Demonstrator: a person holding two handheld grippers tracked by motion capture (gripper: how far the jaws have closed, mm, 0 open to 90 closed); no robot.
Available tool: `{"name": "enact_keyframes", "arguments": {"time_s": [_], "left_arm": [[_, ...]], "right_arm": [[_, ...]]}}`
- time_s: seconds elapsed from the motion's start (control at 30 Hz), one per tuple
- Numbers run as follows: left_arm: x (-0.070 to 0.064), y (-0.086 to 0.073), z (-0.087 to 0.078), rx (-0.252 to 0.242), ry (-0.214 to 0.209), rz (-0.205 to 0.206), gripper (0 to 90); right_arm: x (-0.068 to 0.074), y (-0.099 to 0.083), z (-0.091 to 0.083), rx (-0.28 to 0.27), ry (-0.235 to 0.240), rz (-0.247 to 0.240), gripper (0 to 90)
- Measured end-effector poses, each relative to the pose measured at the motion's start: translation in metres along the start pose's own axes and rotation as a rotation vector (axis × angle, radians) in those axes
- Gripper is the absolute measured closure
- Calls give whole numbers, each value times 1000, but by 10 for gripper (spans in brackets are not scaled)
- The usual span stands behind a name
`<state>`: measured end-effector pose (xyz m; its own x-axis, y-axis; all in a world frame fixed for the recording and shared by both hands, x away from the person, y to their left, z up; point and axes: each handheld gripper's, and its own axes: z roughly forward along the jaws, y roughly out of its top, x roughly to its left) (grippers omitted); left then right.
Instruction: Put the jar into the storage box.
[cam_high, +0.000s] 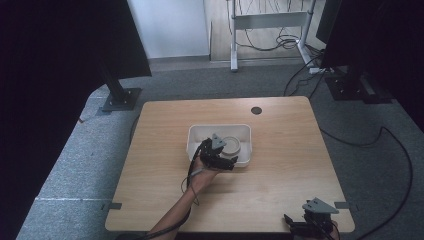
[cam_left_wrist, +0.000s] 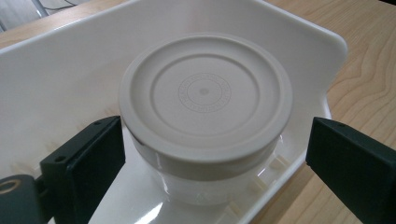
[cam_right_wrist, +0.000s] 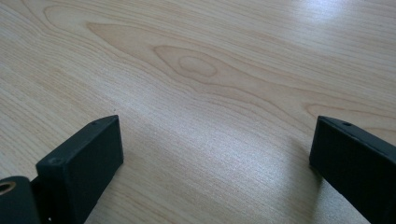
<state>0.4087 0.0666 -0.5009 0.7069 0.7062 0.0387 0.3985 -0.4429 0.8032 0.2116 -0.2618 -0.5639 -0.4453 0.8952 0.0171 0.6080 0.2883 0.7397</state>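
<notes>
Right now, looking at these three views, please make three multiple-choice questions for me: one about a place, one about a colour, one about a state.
1. Where does the lidded jar stand?
A. Inside the white tray
B. On the bare table beside the tray
C. On the carpet floor

2. What colour is the jar's lid?
A. Bright red
B. Cream
C. Black

3. How is the left hand-held gripper set?
A. Shut on the jar
B. Open, one jaw on each side of the jar
C. Lying flat on the table, far from the tray

Answers:
1. A, the left gripper view shows the tray walls rising around the jar.
2. B, the lid is pale cream, close to the tray's white.
3. B, the left gripper view shows a gap between each jaw and the jar.
</notes>
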Motion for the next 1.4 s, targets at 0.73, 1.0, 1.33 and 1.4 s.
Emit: {"name": "enact_keyframes", "arguments": {"time_s": [0.73, 1.0, 1.33, 1.4], "left_arm": [[-1, -12, -25, -23, -45, 28, 51], [4, -22, -32, -25, -48, 8, 55], [8, -33, -42, -22, -54, -3, 55], [9, -35, -45, -26, -57, -6, 55]], "right_arm": [[0, 0, 0, 1, -2, 2, 23], [0, 0, 0, 1, -2, 2, 23], [0, 0, 0, 2, -3, 2, 23], [0, 0, 0, 2, -3, 2, 23]]}}
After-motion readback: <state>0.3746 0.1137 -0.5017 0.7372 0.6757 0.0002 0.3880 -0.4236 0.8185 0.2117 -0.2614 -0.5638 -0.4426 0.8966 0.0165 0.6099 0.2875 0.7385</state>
